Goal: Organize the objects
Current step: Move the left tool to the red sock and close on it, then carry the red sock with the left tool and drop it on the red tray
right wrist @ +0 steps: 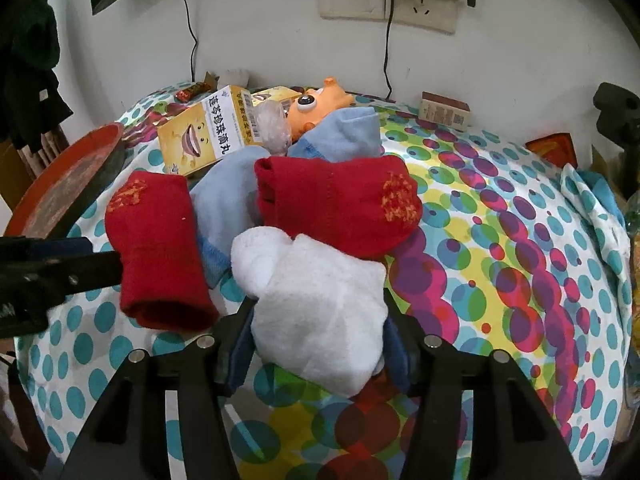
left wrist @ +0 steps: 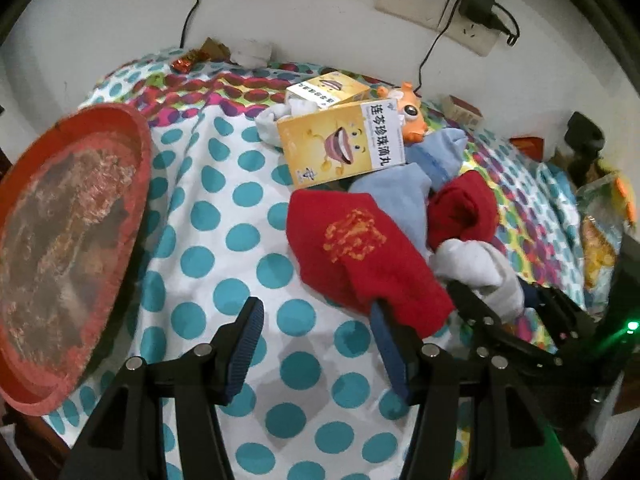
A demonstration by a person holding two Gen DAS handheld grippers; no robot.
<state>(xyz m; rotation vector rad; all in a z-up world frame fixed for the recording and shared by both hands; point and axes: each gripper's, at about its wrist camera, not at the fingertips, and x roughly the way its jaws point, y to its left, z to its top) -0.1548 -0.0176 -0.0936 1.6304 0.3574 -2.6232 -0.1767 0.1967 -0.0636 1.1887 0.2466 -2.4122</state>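
Note:
A pile of socks lies on the polka-dot cloth (left wrist: 224, 208). In the right wrist view, my right gripper (right wrist: 316, 320) is shut on a white sock (right wrist: 320, 300) that fills the gap between its fingers. Behind it lie two red socks (right wrist: 156, 248) (right wrist: 340, 200) and a light blue sock (right wrist: 224, 200). In the left wrist view, my left gripper (left wrist: 316, 312) stands open over bare cloth. Its right fingertip (left wrist: 380, 316) touches the edge of the near red sock (left wrist: 360, 248). The white sock (left wrist: 480, 272) shows at the right.
A yellow medicine box (left wrist: 340, 144) and an orange toy (left wrist: 412, 116) lie behind the socks. A worn red tray (left wrist: 68, 240) sits at the left edge. Wall sockets (right wrist: 424, 8) with cables hang behind. Small boxes (right wrist: 444, 110) and clutter line the back and right.

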